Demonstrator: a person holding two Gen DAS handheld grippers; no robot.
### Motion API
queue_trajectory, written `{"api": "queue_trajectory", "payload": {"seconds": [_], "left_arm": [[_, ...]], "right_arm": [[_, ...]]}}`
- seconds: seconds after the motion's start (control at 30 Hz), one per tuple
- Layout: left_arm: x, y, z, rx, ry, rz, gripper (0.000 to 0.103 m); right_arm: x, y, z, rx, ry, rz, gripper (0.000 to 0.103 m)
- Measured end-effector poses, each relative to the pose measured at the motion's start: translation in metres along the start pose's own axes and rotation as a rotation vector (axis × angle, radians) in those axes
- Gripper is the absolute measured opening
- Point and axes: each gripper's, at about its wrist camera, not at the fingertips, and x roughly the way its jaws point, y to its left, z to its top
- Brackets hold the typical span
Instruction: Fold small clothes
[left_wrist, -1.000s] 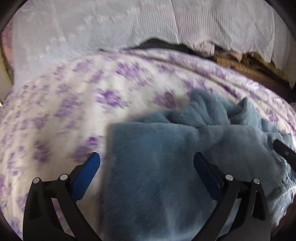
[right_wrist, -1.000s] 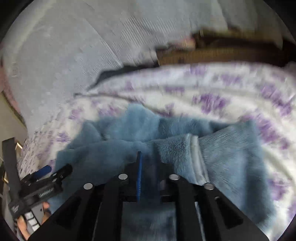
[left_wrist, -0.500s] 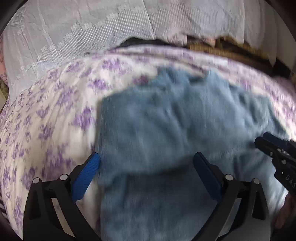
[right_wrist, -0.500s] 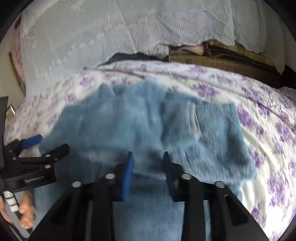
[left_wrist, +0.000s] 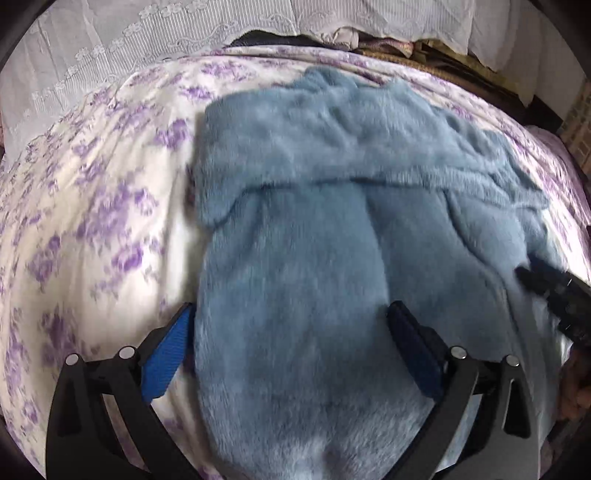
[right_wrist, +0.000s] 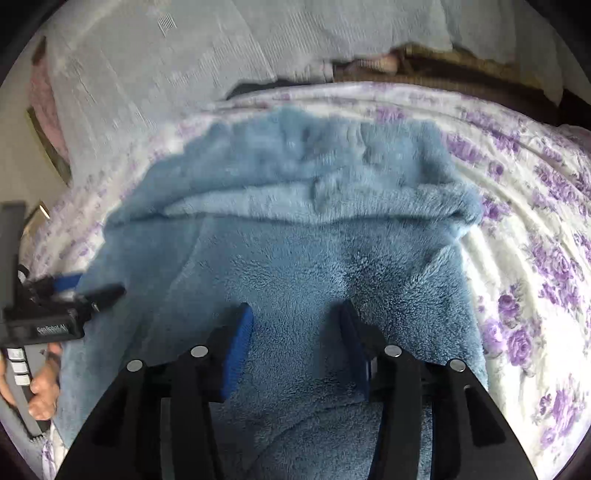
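A bed fills the room's middle, spread with a white bedspread (left_wrist: 110, 206) printed in purple flowers. Along its far edge hangs a white lace curtain (left_wrist: 122, 48), with something brown and woven (right_wrist: 461, 70) showing beneath it toward the far right corner. The blue fleece garment (left_wrist: 314, 240) lies mid-bed, its far part folded back toward the near edge in a thick band. Bare bedspread stays open along the left edge and the right edge. The left gripper (left_wrist: 291, 343) hovers spread wide over the garment's left border, gripping nothing. The right gripper (right_wrist: 297, 343) stands partly apart, its jaws having just been opening; fleece lies beneath them, unpinched. A hand (right_wrist: 40, 391) grips the left tool's handle.
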Motion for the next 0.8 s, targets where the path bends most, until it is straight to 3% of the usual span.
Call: {"api": "queue_trajectory", "payload": {"seconds": [0.13,0.23,0.43,0.8], "left_arm": [[-0.019,0.015,-0.018,-0.061,0.001,-0.103,0.098],[-0.032,0.031,-0.035,-0.097,0.017,-0.190,0.098],[-0.046,0.050,-0.054,-0.126,0.016,-0.313,0.098],[-0.021,0.050,-0.026,-0.136,0.039,-0.453,0.098]], "right_arm": [[-0.036,-0.008,-0.007,0.036,-0.076,0.018,0.050],[-0.060,-0.029,-0.018,0.086,-0.118,0.029,0.059],[-0.077,-0.070,-0.044,0.204,-0.110,0.066,0.059],[-0.057,-0.087,-0.042,0.295,-0.065,0.157,0.062]]}}
